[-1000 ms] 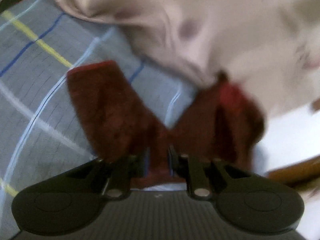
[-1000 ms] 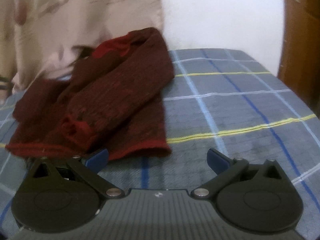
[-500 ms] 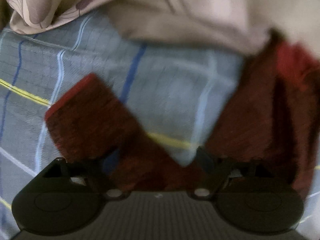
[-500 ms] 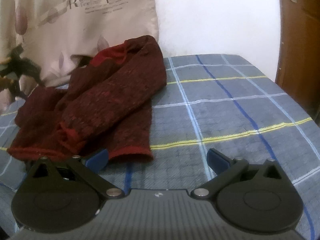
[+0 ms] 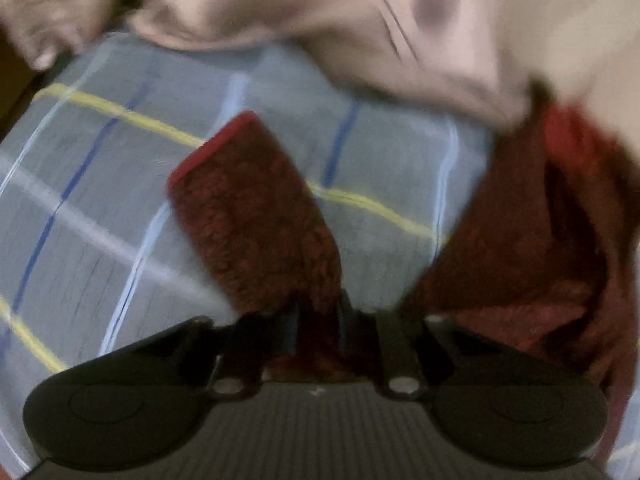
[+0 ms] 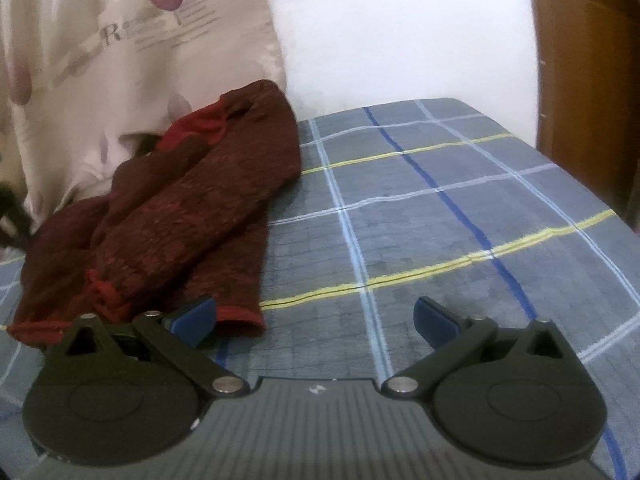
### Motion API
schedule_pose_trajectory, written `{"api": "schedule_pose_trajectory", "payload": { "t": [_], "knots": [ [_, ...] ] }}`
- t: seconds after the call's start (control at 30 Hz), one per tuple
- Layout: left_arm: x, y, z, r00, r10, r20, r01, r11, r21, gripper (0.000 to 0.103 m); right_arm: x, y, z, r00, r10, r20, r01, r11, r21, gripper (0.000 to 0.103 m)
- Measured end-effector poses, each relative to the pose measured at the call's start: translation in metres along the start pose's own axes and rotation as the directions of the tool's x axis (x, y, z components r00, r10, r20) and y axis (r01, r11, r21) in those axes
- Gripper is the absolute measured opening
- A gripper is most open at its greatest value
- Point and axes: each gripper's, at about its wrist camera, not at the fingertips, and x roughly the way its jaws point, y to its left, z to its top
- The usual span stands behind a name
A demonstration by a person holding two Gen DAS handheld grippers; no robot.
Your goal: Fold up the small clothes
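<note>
1. Left gripper (image 5: 318, 320): jaws, just closing, pinch the dark red sweater (image 6: 180, 216) at its sleeve (image 5: 248, 208).
2. Right gripper (image 6: 316, 320): jaws wide apart, nothing between them.
3. Sweater: crumpled at the plaid sheet's (image 6: 440, 240) far left, beside the beige curtain (image 6: 120, 60).

A blue plaid sheet (image 6: 460, 216) meets a beige printed curtain (image 6: 120, 60), white wall (image 6: 400, 28) and wooden door (image 6: 588, 80).
</note>
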Motion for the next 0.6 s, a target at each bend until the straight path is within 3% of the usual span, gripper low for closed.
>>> {"api": "schedule_pose_trajectory", "payload": {
  "t": [0.03, 0.07, 0.13, 0.33, 0.5, 0.6],
  "knots": [
    [-0.017, 0.003, -0.015, 0.995, -0.035, 0.094, 0.039, 0.999, -0.038, 0.017, 0.0, -0.002, 0.0, 1.0, -0.002, -0.001, 0.002, 1.0, 0.01, 0.103],
    [-0.035, 0.008, -0.034, 0.979, -0.075, 0.187, 0.088, 0.994, -0.062, 0.017, 0.0, -0.004, 0.0, 1.0, -0.002, -0.005, 0.002, 1.0, 0.017, 0.103],
    [-0.052, 0.014, -0.066, 0.963, -0.089, 0.255, 0.115, 0.989, -0.092, 0.017, -0.001, -0.005, -0.001, 1.0, -0.002, -0.006, 0.002, 1.0, 0.026, 0.103],
    [-0.045, 0.041, -0.129, 0.949, -0.242, 0.201, 0.291, 0.918, -0.268, 0.017, -0.004, -0.002, -0.005, 1.0, -0.003, -0.006, 0.003, 1.0, 0.017, 0.103],
    [-0.034, 0.048, -0.151, 0.935, -0.301, 0.188, 0.349, 0.873, -0.341, 0.02, -0.008, 0.002, -0.007, 1.0, -0.002, -0.004, 0.002, 1.0, -0.005, 0.103],
    [-0.022, 0.05, -0.155, 0.933, -0.316, 0.173, 0.359, 0.853, -0.38, 0.031, -0.01, 0.001, -0.009, 1.0, -0.004, -0.007, 0.004, 1.0, -0.001, 0.103]
  ]
}}
